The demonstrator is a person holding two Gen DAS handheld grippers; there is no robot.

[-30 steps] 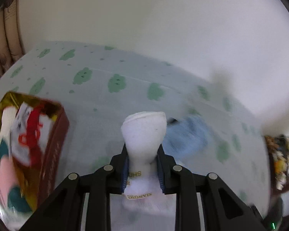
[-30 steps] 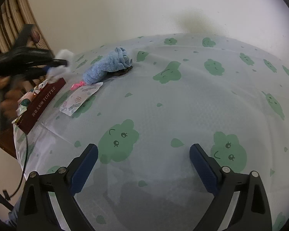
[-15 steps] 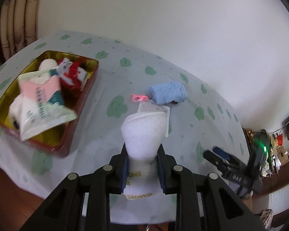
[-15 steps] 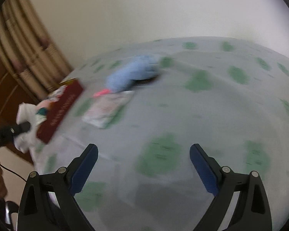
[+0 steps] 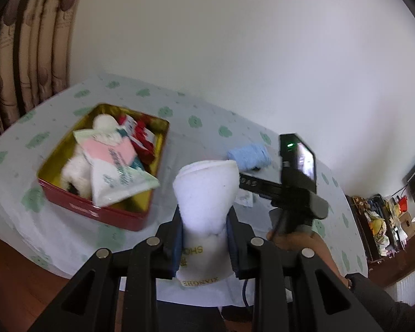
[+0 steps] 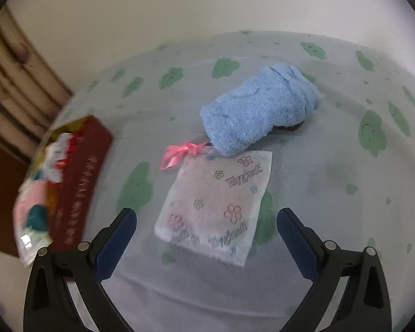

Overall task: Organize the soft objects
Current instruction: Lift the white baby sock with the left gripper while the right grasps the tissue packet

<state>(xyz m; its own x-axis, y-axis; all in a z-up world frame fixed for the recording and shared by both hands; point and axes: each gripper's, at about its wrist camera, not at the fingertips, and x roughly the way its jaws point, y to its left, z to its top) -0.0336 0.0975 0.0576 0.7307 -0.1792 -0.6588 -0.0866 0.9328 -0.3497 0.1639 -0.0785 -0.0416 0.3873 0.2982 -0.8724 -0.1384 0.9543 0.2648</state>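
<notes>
Left gripper (image 5: 204, 238) is clamped on a white sock (image 5: 206, 193), blue pads pinching it at mid-length; the rounded upper part bulges above the jaws, the printed cuff hangs below. Sock is held in the air, near the table edge, not yet over the red tin (image 5: 102, 210). Right gripper (image 6: 206, 238) stands wide apart, empty, hovering low over the tissue packet (image 6: 215, 204).

Handling, judged: sock is light and limp, compresses under the pads, no slip risk at this grip; the free ends will flop, so release should be low inside the tin. Tissue packet is a thin, flat plastic-wrapped pack, probably slick, lying flush on the cloth; best taken by an edge or across its narrow width. Blue towel roll (image 6: 260, 110) is bulky, fluffy, springy; grip across the middle. A pink ribbon (image 6: 179, 152) lies just beside the roll's near end.

View differences: left wrist camera shows the tin's inside, already crowded with a white plush item, a pink-and-white pack (image 5: 110, 163) and something red; it also shows the right-hand tool from outside. Right wrist camera shows the packet's print and the ribbon, and only the tin's outer wall (image 6: 80, 188), blurred.
</notes>
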